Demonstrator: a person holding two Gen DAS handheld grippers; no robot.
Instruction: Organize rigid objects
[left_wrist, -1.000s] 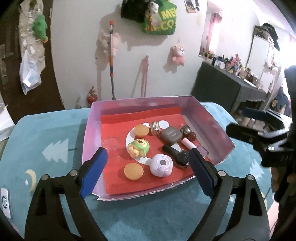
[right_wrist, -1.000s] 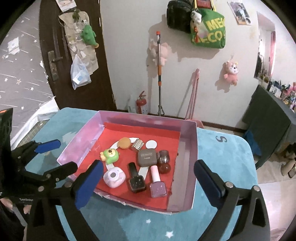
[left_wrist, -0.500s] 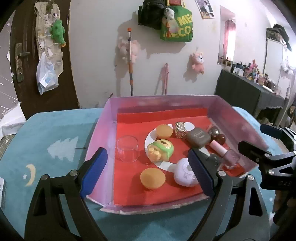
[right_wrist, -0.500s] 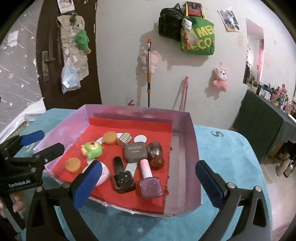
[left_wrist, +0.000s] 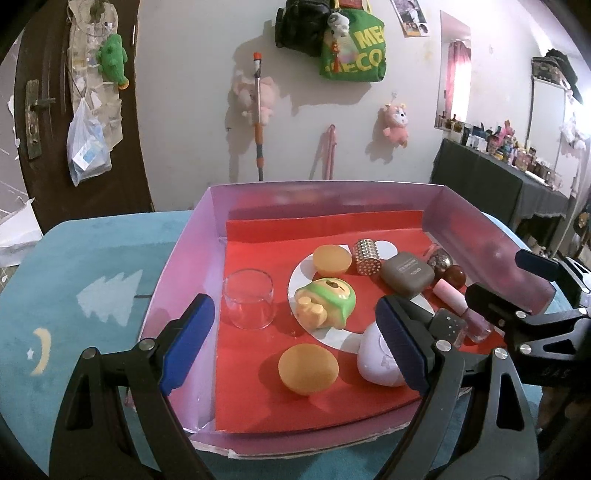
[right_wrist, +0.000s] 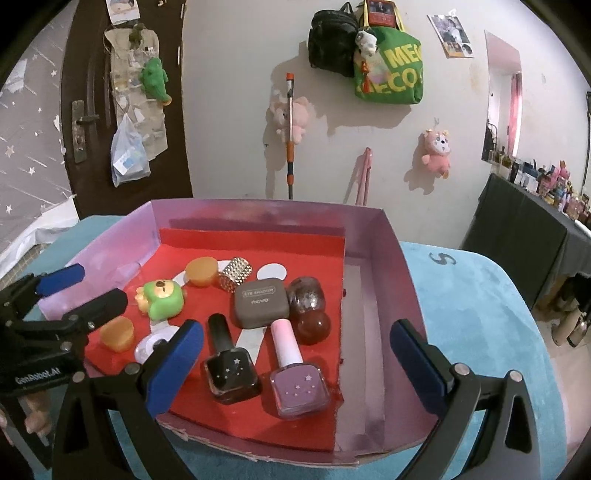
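A pink box (left_wrist: 184, 258) lined with red paper holds a clear glass cup (left_wrist: 249, 299), a green toy (left_wrist: 327, 302), two orange puffs (left_wrist: 308, 369), a lilac round case (left_wrist: 373, 362), a studded gold cylinder (left_wrist: 366, 256) and a brown eye-shadow case (right_wrist: 260, 302). A black nail polish (right_wrist: 229, 369) and a purple one (right_wrist: 295, 376) lie near the front. My left gripper (left_wrist: 295, 347) hovers open over the box's front left. My right gripper (right_wrist: 295, 369) hangs open over the front right, above the polishes. Neither holds anything.
The box sits on a teal tablecloth (left_wrist: 92, 277) with tree and moon prints. Two dark red balls (right_wrist: 308, 314) lie beside the eye-shadow case. Behind are a wall with plush toys and a mop (right_wrist: 290, 133), a dark door (left_wrist: 44, 110) and a cluttered dark dresser (right_wrist: 535, 229).
Both grippers have sunk toward the box, which now looks larger and closer in both views. The objects inside have not moved. Both jaws stay equally wide.
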